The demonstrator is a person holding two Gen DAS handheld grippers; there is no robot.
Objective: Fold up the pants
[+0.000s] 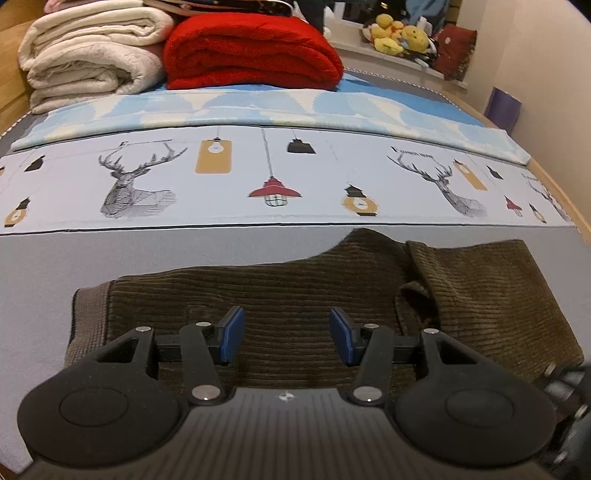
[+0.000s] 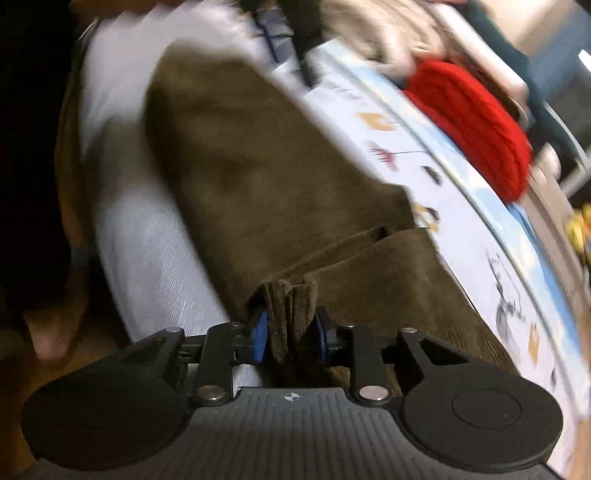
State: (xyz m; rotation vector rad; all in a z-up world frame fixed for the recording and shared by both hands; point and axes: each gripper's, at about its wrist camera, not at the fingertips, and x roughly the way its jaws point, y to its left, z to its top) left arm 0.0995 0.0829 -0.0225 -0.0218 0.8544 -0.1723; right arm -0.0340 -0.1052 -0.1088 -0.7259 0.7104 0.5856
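Note:
Brown corduroy pants (image 1: 303,291) lie across the pale bed sheet, with the ribbed waistband (image 1: 86,321) at the left and a folded part (image 1: 491,291) at the right. My left gripper (image 1: 287,336) hovers over the pants, open, with nothing between its blue pads. In the blurred right wrist view the same pants (image 2: 251,158) stretch away up the frame. My right gripper (image 2: 290,332) is shut on a bunched fold of the corduroy (image 2: 290,310), which sticks up between the blue pads.
A patterned cover with deer and lamps (image 1: 273,184) crosses the bed behind the pants. Folded red (image 1: 251,55) and cream (image 1: 92,55) blankets sit at the far end. Plush toys (image 1: 399,35) stand by the wall. The bed's edge (image 2: 85,122) and dark floor lie left.

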